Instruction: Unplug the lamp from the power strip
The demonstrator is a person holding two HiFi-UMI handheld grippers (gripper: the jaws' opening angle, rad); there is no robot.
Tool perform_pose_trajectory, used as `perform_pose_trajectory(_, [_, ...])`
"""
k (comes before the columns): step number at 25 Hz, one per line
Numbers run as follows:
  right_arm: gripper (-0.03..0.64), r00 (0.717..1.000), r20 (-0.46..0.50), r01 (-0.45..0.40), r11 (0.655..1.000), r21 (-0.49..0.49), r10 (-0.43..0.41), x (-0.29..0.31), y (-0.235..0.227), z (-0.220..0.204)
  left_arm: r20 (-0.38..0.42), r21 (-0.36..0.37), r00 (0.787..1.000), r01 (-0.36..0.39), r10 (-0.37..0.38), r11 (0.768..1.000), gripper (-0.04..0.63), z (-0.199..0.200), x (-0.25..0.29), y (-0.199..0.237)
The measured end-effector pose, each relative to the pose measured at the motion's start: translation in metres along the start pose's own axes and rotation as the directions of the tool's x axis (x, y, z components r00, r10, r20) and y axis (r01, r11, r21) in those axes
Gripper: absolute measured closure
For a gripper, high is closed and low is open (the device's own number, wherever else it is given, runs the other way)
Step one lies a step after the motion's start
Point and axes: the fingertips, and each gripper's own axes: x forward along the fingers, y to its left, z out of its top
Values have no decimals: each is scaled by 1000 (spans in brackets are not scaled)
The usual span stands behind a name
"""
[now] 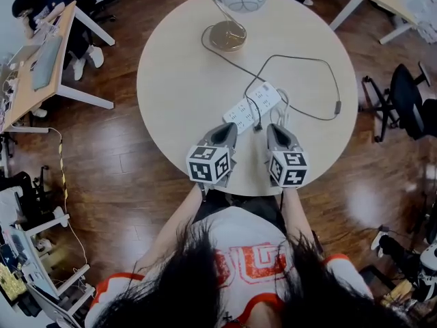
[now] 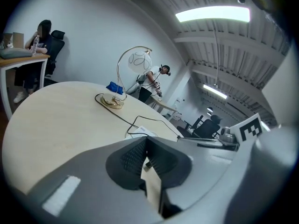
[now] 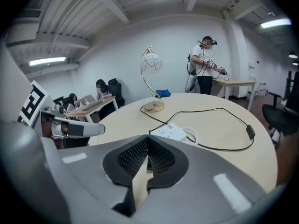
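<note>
A white power strip (image 1: 254, 104) is seen lying on a round pale table (image 1: 177, 80), and every place here is given from it. Beyond the strip, near the table's far edge, the lamp (image 1: 229, 34) is stood upright on its gold base, with a globe shade arched above. The lamp's black cord (image 1: 300, 59) is laid in a wide loop to the right of the strip, with an inline switch (image 1: 337, 106) carried on it. A dark plug (image 1: 258, 124) is seen at the strip's near end, though whether it is seated in a socket cannot be told. The strip's own white cable (image 1: 283, 104) is coiled just to its right. The left gripper (image 1: 228, 127) is held just short of the strip's near end, toward its left. The right gripper (image 1: 274, 127) is held just beside that end on the right, and both are pointed toward the strip. The tongs of each are pressed together at the tips, and nothing is seen pinched between them.
</note>
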Motion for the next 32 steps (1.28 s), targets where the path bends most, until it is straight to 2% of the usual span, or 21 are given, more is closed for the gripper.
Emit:
perform_pose_trajectory(6, [615, 997, 79, -10, 997, 70, 4, -24, 21, 14, 95, 12, 994, 54, -55, 998, 595, 25, -38, -18])
perform_pose_trajectory(14, [615, 981, 196, -35, 990, 138, 7, -60, 64, 29, 198, 44, 971, 128, -134, 991, 595, 49, -91, -33])
perform_pose_trajectory(21, [617, 977, 213, -13, 986, 166, -23, -72, 88, 15, 186, 55, 967, 166, -174, 985, 595, 42, -113, -31])
perform_pose_trajectory(32, [617, 976, 205, 36, 988, 153, -68, -79, 98, 7, 156, 90, 964, 206, -218, 974, 595, 36, -120, -32])
